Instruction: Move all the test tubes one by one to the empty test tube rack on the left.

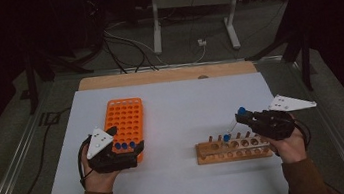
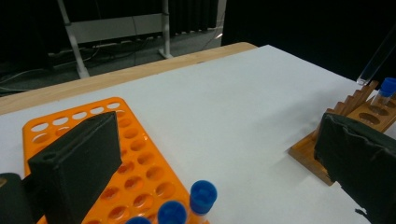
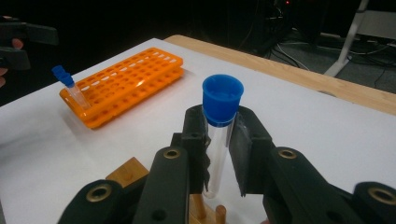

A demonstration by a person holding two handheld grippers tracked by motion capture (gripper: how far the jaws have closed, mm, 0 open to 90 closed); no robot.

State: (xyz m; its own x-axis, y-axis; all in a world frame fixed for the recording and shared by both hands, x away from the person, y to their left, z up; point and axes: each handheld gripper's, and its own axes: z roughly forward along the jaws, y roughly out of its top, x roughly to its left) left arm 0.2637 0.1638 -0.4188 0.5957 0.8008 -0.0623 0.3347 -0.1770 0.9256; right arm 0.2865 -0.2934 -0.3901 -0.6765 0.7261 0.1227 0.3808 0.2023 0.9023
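Note:
My right gripper (image 1: 244, 116) is shut on a clear tube with a blue cap (image 3: 222, 100), just below the cap. It holds the tube slanted, with the lower end over the wooden rack (image 1: 232, 150). Another blue-capped tube (image 1: 226, 138) stands in that rack. My left gripper (image 1: 126, 139) is open, its jaws wide apart at the near end of the orange rack (image 1: 124, 114). Blue-capped tubes (image 2: 203, 196) stand in that end of the orange rack (image 2: 140, 154), low between the jaws and untouched.
Both racks rest on a white board (image 1: 177, 111) on a wooden table (image 1: 167, 75). A bare stretch of board lies between them. Beyond the far edge are a metal stand (image 1: 193, 3) and cables on a dark floor.

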